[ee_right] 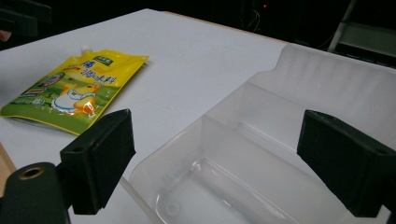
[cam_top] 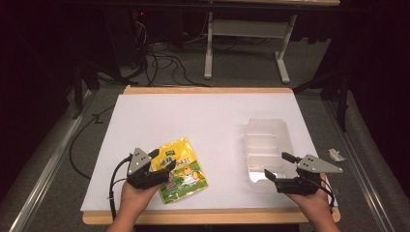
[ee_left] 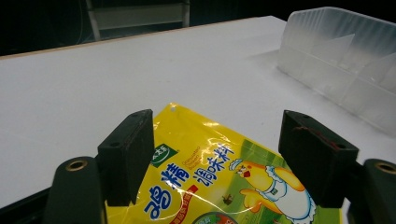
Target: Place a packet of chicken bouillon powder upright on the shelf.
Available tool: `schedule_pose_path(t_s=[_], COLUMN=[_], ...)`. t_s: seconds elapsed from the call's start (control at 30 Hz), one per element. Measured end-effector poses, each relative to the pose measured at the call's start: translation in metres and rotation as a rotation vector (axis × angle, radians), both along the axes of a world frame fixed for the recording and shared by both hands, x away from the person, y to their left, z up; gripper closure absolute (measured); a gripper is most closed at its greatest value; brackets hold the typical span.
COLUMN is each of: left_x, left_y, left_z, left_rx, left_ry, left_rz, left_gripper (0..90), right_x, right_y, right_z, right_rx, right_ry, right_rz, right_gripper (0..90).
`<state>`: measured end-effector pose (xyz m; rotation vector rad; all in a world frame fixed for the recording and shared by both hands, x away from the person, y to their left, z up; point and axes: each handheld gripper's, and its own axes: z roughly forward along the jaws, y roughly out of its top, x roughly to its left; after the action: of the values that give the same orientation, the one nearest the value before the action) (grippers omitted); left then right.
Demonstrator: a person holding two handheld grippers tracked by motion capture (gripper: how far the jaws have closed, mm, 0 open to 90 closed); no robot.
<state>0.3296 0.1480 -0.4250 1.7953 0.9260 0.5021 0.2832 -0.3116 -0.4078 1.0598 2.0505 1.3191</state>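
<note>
A yellow seasoning pouch (cam_top: 183, 170) with a cartoon chicken lies flat on the white tabletop (cam_top: 203, 116), near the front left. My left gripper (cam_top: 163, 159) hovers over the pouch's near left part, open, with the pouch (ee_left: 219, 172) lying below and between its jaws (ee_left: 218, 135). A clear plastic compartment tray (cam_top: 265, 124) stands at the right. My right gripper (cam_top: 276, 164) is open at the tray's near end, its jaws spread above the near compartment (ee_right: 219, 140). In the right gripper view the tray (ee_right: 327, 70) is empty and the pouch (ee_right: 74, 88) lies off to the left.
The white board has a wooden rim (cam_top: 208, 216) along the front. A small crumpled scrap (cam_top: 335, 154) lies off the board at the right. Cables (cam_top: 159, 63) and a white table frame (cam_top: 246, 43) stand on the floor beyond.
</note>
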Motion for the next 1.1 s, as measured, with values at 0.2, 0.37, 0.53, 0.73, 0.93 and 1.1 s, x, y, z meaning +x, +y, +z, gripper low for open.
schedule_pose_path(t_s=[0.2, 0.37, 0.53, 0.73, 0.93, 1.1], left_x=[-0.002, -0.002, -0.001, 0.002, 0.011, 0.020], left_y=[0.002, 0.002, -0.001, 0.001, 0.012, 0.024], left_z=[0.001, 0.002, 0.002, 0.001, -0.004, -0.010], left_rx=[0.008, -0.005, 0.012, 0.038, 0.044, 0.057], left_ry=[-0.007, -0.010, -0.011, 0.001, 0.027, 0.079], left_rz=[-0.004, -0.006, -0.013, 0.004, 0.050, 0.104], left_gripper=[26.4, 26.2, 24.4, 22.0, 21.0, 18.0], right_x=[-0.001, -0.003, -0.003, -0.002, -0.001, -0.001], right_y=[0.001, 0.001, -0.001, 0.000, 0.002, 0.002], right_z=[0.003, 0.004, 0.003, 0.001, -0.002, -0.002], right_rx=[0.006, 0.002, 0.007, 0.002, -0.002, -0.001], right_ry=[-0.013, -0.022, -0.021, -0.009, -0.002, 0.005], right_rz=[0.005, 0.004, 0.003, 0.002, 0.013, 0.014], right_gripper=[10.0, 9.9, 10.1, 10.4, 10.9, 11.2])
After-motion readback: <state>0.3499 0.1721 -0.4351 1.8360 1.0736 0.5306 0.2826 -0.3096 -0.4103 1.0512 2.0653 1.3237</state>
